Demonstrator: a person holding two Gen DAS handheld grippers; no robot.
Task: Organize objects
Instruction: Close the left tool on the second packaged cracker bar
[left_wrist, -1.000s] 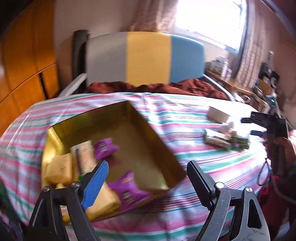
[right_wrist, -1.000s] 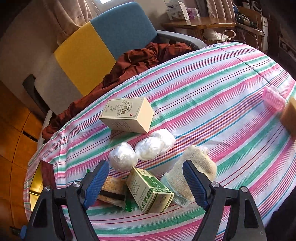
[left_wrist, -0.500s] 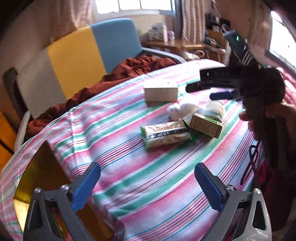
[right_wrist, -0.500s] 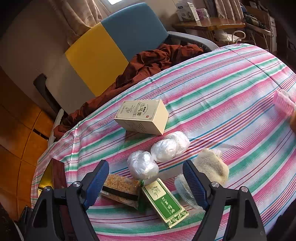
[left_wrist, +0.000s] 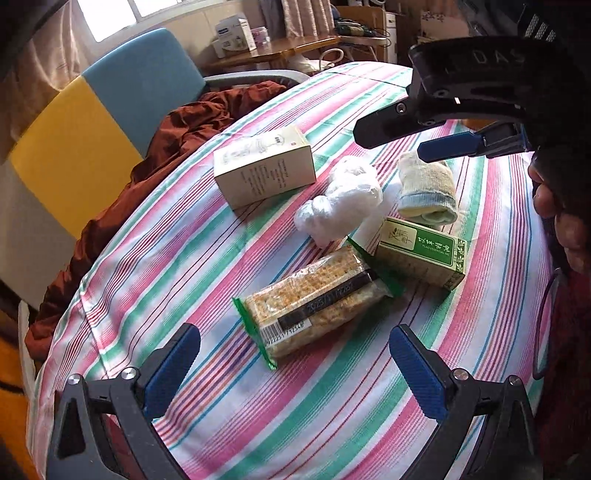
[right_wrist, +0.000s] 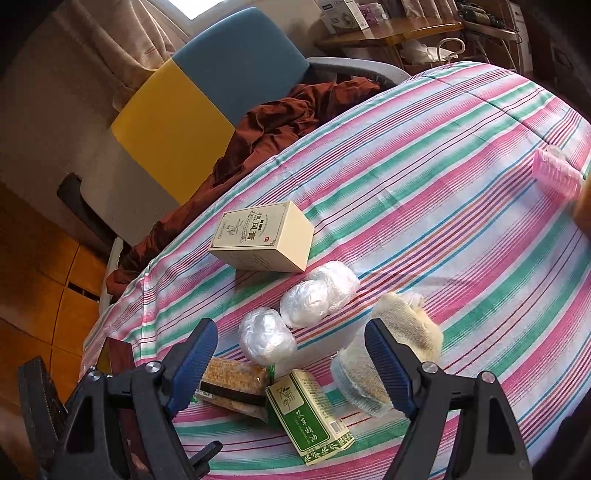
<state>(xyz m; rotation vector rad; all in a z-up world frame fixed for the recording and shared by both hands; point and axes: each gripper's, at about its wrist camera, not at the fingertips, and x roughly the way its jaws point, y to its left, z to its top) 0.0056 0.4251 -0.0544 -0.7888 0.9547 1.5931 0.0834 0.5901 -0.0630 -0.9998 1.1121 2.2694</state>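
A cracker packet (left_wrist: 314, 299) lies on the striped tablecloth (left_wrist: 229, 236), just ahead of my left gripper (left_wrist: 295, 358), which is open and empty. Beside the packet are a green box (left_wrist: 421, 254), several white plastic-wrapped balls (left_wrist: 343, 199), a rolled cream sock (left_wrist: 426, 188) and a cream box (left_wrist: 264, 166). My right gripper (right_wrist: 291, 354) hovers open over the same pile, above the green box (right_wrist: 310, 417) and cracker packet (right_wrist: 232, 387), holding nothing. In the left wrist view the right gripper (left_wrist: 388, 142) hangs over the sock.
A dark red tin corner (right_wrist: 118, 358) shows at the table's left edge. A pink ribbed object (right_wrist: 556, 175) lies at the far right. Behind the table stands a yellow and blue chair (right_wrist: 207, 103) with a rust-brown cloth (right_wrist: 288, 118). A hand (left_wrist: 561, 218) grips the right tool.
The left gripper swung away from the gold tin of snacks to the pile of objects, rolled, came lower, and its jaws widened. The right gripper stayed almost in place.
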